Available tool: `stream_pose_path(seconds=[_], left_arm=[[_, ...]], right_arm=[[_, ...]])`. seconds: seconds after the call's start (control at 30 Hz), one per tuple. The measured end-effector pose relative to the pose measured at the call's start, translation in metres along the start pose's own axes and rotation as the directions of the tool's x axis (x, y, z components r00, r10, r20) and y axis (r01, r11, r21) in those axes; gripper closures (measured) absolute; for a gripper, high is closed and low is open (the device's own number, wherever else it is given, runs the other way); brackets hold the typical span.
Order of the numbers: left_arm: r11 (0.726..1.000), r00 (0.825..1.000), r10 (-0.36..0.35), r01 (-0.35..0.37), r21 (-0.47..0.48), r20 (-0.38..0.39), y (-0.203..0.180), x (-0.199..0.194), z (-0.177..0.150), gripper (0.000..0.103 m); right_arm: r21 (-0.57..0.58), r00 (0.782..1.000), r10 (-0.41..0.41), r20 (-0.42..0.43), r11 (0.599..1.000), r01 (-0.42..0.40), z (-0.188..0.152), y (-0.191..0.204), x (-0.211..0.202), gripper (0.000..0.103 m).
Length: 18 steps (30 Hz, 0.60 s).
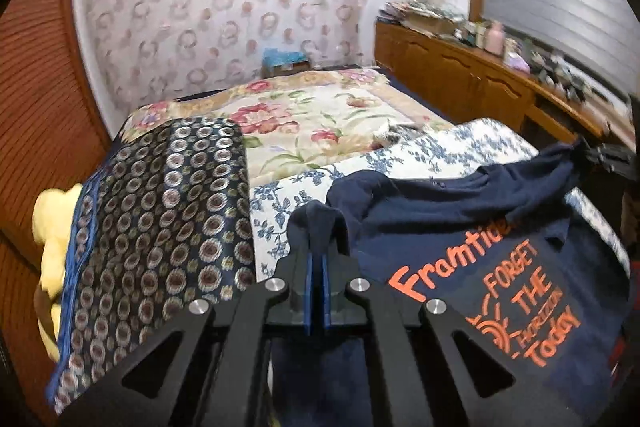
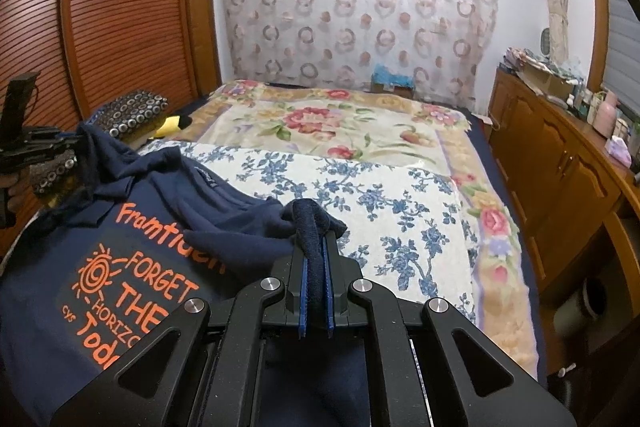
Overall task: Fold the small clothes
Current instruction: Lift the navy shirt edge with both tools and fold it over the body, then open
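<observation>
Left gripper [image 1: 316,259] and right gripper [image 2: 316,247], each clenched on a bunched edge of the navy T-shirt [image 1: 460,227], which lies print-up on the blue-flowered cloth [image 2: 360,195] at the near end of the bed [image 2: 340,123]. Left of the shirt, a dark circle-patterned cushion [image 1: 168,207]; beyond it, a wooden cabinet [image 2: 552,163]. The shirt's lower part is cut off by the gripper bodies.
</observation>
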<state>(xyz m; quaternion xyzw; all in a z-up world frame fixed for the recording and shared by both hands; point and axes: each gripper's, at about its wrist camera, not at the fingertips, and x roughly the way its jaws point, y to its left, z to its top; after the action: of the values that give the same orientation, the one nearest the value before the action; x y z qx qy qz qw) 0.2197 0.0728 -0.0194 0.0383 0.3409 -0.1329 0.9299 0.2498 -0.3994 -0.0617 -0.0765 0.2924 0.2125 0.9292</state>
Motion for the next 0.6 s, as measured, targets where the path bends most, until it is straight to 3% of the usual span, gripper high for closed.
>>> stream_pose_path(seconds=[0.2,0.3,0.6], left_arm=[[1.0,0.989,-0.003,0.006,-0.021,0.151,-0.005,-0.077,-0.019,0.103],[1.0,0.983,0.011,-0.007,-0.025,0.186,-0.005,-0.107,-0.039,0.103],[0.994,0.986,0.024,-0.006,-0.113,0.162,0.019,-0.141,-0.122,0.103]], right_arm=[[-0.005,0.996,0.004,0.086,1.0,-0.004,-0.003,0.012,-0.032,0.099],[-0.004,0.993,0.01,0.117,1.0,-0.009,-0.01,0.017,-0.052,0.099],[0.063,0.992,0.048,0.114,0.996,-0.055,-0.071,0.024,-0.1,0.099]])
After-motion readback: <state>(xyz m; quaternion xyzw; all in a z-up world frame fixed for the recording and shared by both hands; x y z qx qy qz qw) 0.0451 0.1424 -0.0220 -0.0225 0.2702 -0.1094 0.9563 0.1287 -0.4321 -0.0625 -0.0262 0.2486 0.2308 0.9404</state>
